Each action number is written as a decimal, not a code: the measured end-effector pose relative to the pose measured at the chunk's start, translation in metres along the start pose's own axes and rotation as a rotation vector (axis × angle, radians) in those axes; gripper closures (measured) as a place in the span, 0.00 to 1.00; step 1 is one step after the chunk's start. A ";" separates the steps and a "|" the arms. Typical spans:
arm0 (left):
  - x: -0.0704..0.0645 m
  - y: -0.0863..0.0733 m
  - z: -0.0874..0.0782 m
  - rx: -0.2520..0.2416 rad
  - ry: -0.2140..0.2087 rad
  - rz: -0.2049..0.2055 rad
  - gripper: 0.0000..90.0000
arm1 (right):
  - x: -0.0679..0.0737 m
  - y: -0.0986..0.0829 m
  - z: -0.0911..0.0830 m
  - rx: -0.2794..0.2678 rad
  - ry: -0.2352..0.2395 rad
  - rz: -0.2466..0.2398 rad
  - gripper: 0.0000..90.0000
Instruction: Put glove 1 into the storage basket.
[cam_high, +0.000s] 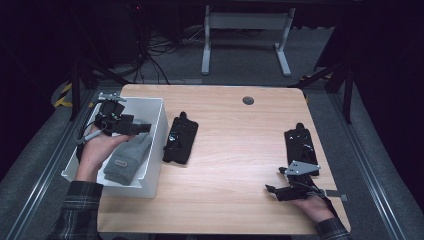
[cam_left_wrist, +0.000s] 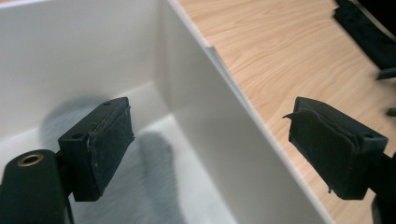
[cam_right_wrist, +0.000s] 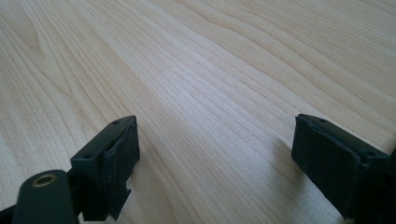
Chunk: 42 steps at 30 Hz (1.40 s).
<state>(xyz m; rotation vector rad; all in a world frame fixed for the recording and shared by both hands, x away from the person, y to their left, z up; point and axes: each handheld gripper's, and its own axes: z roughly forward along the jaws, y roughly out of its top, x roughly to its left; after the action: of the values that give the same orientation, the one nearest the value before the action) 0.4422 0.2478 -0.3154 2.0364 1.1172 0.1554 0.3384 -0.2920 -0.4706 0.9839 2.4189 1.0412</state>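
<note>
Two padded fingers (cam_left_wrist: 109, 144) straddle smooth white bin wall (cam_left_wrist: 224, 116).

Table (cam_high: 230, 165): pale wood-grain top, smooth, light satin sheen.
Bin (cam_high: 159, 131), left of frame: white plastic, smooth, matt walls.
Beanie (cam_high: 127, 157), lower left, in the bin: grey ribbed knit cloth, soft, matt.
Left gripper (cam_left_wrist: 210, 149): black matt plastic; pads (cam_left_wrist: 109, 149) rubbery, scuffed, edges frayed.
Right gripper (cam_right_wrist: 215, 163): black matt plastic, brass-coloured metal insert.
Sleeve (cam_high: 75, 210), bottom left: plaid woven cloth.
</note>
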 end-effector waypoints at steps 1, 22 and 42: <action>-0.005 0.003 0.001 0.001 -0.005 0.013 0.16 | 0.000 0.000 0.000 0.000 0.000 0.000 0.17; -0.094 0.008 0.050 0.003 -0.117 0.187 0.08 | 0.000 0.000 0.000 0.002 0.002 0.001 0.17; -0.156 -0.036 0.113 0.076 -0.123 0.314 0.08 | 0.000 0.000 0.000 0.003 -0.002 0.000 0.17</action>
<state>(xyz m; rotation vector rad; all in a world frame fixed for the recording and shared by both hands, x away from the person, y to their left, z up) 0.3746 0.0745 -0.3778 2.2478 0.7332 0.1447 0.3383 -0.2919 -0.4705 0.9859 2.4202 1.0362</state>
